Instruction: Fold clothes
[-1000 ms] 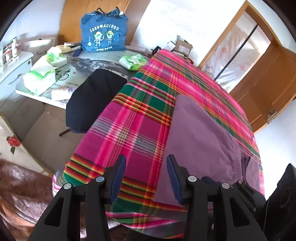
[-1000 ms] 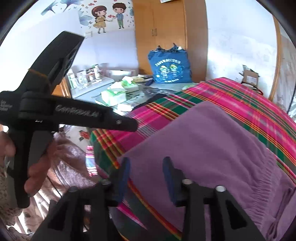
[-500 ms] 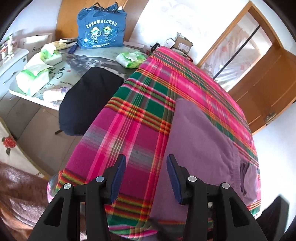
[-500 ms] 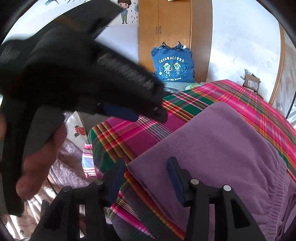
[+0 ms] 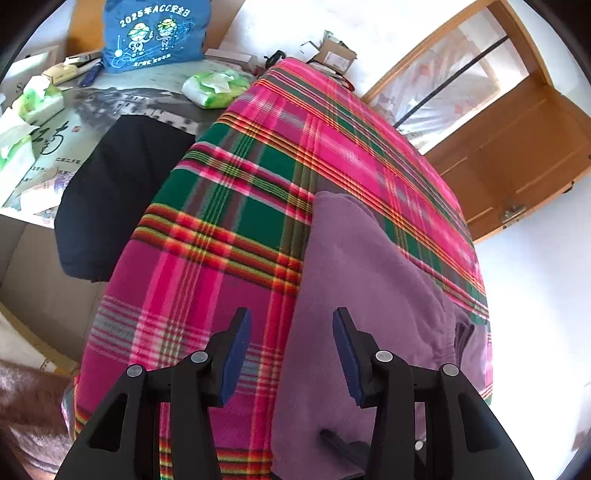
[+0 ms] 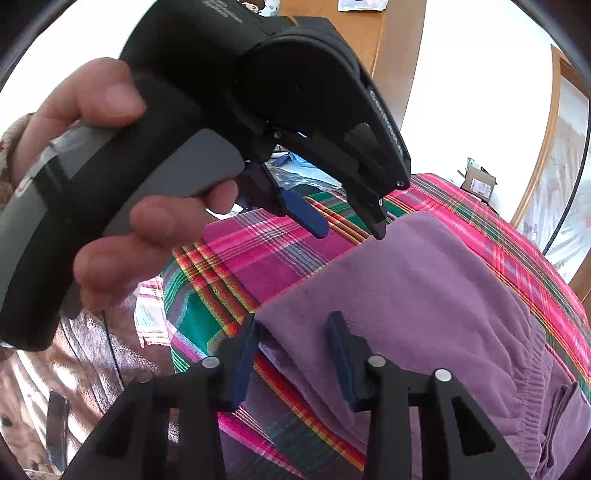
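A purple garment (image 5: pixel 354 295) lies folded flat on a plaid blanket (image 5: pixel 229 229) of pink, green and orange stripes that covers the worktop, its straight folded edge running down the middle of the cloth and its gathered waistband (image 6: pixel 524 373) toward the near right corner; the left tool (image 5: pixel 291 350) hangs above that folded edge with its blue-padded fingers spread apart and nothing between them; the right tool (image 6: pixel 291 354) sits low over the garment's near corner, fingers likewise apart, gripping nothing; in the right wrist view a hand (image 6: pixel 122 206) wraps the left tool's handle high above the blanket; beyond the blanket's far-left edge a black cloth (image 5: pixel 110 199) drapes over a grey side table (image 5: pixel 147 99) that carries tissue packs (image 5: pixel 212 86) and a blue tote bag (image 5: pixel 155 33); a white wall, a wooden wardrobe (image 6: pixel 391 55) and a wooden door (image 5: pixel 517 155) beside a curtained glass panel close the room.
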The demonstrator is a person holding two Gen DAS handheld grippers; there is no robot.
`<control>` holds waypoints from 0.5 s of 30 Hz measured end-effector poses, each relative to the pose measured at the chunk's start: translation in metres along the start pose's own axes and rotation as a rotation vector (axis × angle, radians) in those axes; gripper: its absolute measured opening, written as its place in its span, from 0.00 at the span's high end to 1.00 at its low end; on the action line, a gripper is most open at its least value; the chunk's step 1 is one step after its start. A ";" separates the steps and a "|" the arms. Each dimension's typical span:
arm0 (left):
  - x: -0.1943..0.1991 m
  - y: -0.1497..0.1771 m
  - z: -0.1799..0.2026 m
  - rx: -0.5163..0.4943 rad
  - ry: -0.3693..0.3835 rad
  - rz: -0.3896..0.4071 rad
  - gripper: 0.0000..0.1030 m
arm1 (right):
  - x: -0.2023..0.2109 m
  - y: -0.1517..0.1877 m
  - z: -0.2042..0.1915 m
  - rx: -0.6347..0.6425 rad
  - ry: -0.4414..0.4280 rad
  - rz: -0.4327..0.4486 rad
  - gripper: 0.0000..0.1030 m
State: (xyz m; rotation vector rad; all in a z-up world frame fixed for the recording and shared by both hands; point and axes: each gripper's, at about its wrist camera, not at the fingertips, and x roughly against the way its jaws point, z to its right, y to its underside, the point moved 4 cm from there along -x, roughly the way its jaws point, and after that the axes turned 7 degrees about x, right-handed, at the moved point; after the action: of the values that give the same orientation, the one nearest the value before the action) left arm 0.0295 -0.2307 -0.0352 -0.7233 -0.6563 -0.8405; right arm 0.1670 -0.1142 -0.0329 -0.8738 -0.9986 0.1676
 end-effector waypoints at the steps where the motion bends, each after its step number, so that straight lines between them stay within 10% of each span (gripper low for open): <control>1: -0.002 -0.001 0.001 0.003 0.007 -0.008 0.54 | 0.001 0.000 0.001 -0.004 0.002 0.001 0.70; 6: -0.010 -0.004 0.005 0.017 0.042 -0.049 0.50 | 0.005 -0.001 0.010 -0.033 -0.013 0.008 0.90; 15: -0.022 -0.011 0.013 0.041 0.089 -0.101 0.50 | 0.025 -0.005 0.024 -0.081 -0.044 0.067 0.92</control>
State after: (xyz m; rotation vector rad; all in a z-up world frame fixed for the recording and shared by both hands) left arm 0.0057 -0.2168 -0.0412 -0.6165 -0.6321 -0.9438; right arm 0.1607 -0.0917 -0.0070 -0.9815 -1.0235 0.2053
